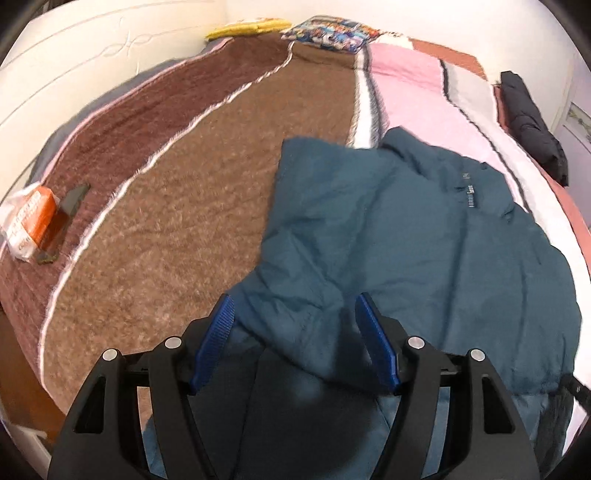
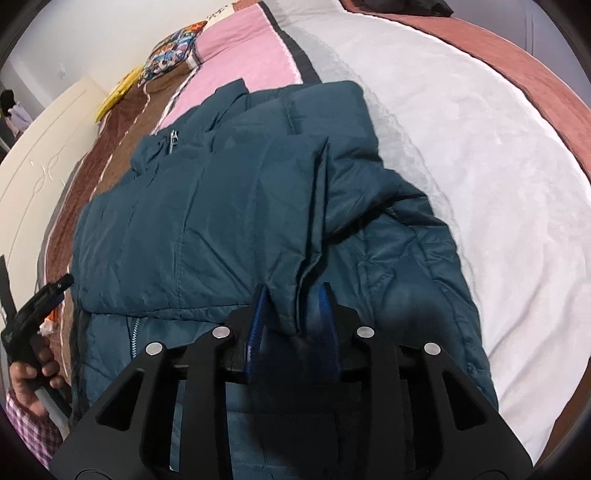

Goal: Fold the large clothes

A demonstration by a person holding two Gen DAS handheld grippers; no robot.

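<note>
Two grippers work over a teal puffer jacket (image 2: 229,206) spread on a bed. The right gripper (image 2: 293,310) has its blue pads (image 2: 256,325) drawn close together, pinching a fold of the jacket's fabric near the hem of a folded-over panel. The left gripper (image 1: 295,314) hovers with its blue pads (image 1: 218,332) spread wide apart, nothing between them, just above a rumpled edge of the jacket (image 1: 388,240). In the right wrist view the left gripper (image 2: 38,306) shows at the left edge, held in the person's hand (image 2: 31,373). The jacket lies partly folded, one panel turned across the body, its collar and zipper pull (image 2: 173,142) toward the far end. Under it lies a striped blanket (image 1: 192,177) in brown, pink, white and grey bands. Farther off in the left wrist view, an orange-and-white packet (image 1: 31,221) rests near the left side, a patterned pillow (image 1: 328,31) and a yellow item (image 1: 247,27) sit at the far end, and a dark garment (image 1: 532,122) lies at the right edge beside a cream headboard (image 1: 74,62).
</note>
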